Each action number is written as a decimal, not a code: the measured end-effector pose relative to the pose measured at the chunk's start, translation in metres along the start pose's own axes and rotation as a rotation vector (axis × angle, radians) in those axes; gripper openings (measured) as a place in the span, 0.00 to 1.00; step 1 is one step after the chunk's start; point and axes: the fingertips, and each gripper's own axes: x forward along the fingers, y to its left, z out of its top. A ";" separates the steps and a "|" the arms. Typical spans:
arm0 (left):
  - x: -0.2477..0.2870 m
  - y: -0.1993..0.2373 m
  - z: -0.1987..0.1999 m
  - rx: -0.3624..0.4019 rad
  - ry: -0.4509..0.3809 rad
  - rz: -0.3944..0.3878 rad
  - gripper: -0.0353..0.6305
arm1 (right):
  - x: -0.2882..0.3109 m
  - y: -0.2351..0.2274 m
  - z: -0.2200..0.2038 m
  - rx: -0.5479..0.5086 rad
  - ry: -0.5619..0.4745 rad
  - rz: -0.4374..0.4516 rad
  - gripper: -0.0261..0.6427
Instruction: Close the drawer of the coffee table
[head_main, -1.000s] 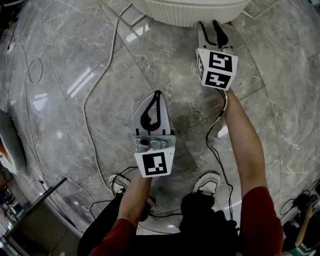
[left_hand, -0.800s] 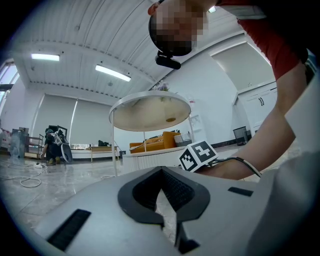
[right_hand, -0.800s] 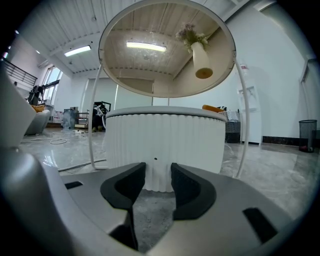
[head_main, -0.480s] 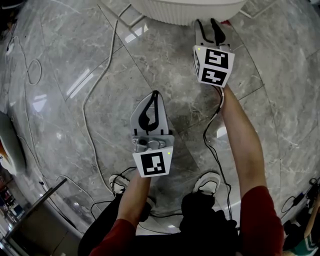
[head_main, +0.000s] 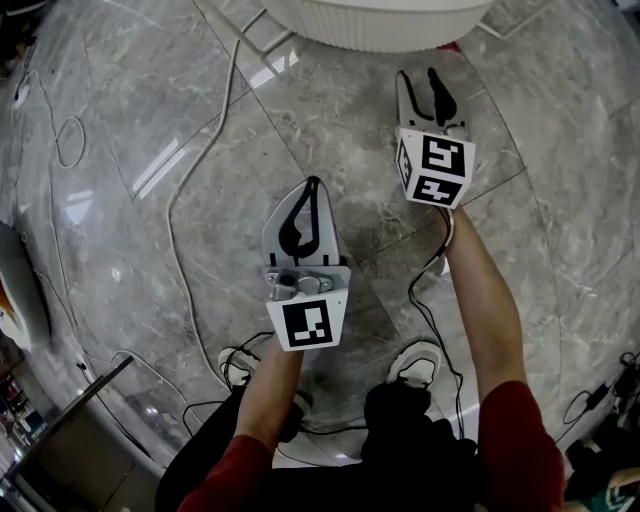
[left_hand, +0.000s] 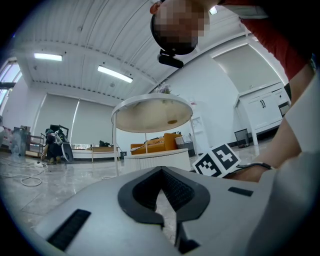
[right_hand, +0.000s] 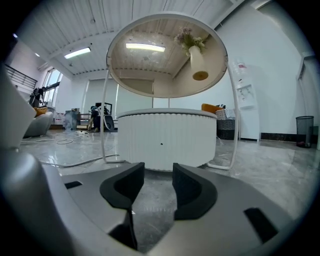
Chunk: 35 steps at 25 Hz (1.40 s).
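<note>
- The right claw (head_main: 418, 76) (right_hand: 158, 172) points at the white ribbed coffee table (head_main: 380, 25) (right_hand: 165, 137). The table stands straight ahead of its tips, near but not touching.
- Its jaws are spreading wider, with only bare floor in the gap between them.
- Dead ahead of this claw, the table's drum bears a small dark dot (right_hand: 161, 144). I cannot make out a drawer's seam in the ribbing, and the front looks flush.
- Above the drum, thin wire legs carry a round upper tray (right_hand: 167, 55). A vase (right_hand: 197, 61) shows through it, up and to the right of the claw's line.
- The left claw (head_main: 314, 186) (left_hand: 161, 171) is behind and to the left of the right one. Its jaws meet tip to tip with nothing in them, and the table (left_hand: 155, 160) is well ahead of it.
- A cable (head_main: 190, 200) runs across the marble floor (head_main: 130, 130) to the left of the left claw.
</note>
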 end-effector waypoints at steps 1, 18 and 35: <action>-0.001 0.000 0.000 -0.003 0.003 0.002 0.07 | -0.008 0.001 -0.003 0.000 0.000 0.000 0.31; -0.018 -0.012 0.000 0.006 0.016 -0.032 0.06 | -0.186 0.023 -0.019 -0.049 -0.037 0.027 0.31; -0.017 0.001 0.026 0.047 -0.010 -0.046 0.06 | -0.199 0.002 0.027 -0.032 -0.139 -0.005 0.09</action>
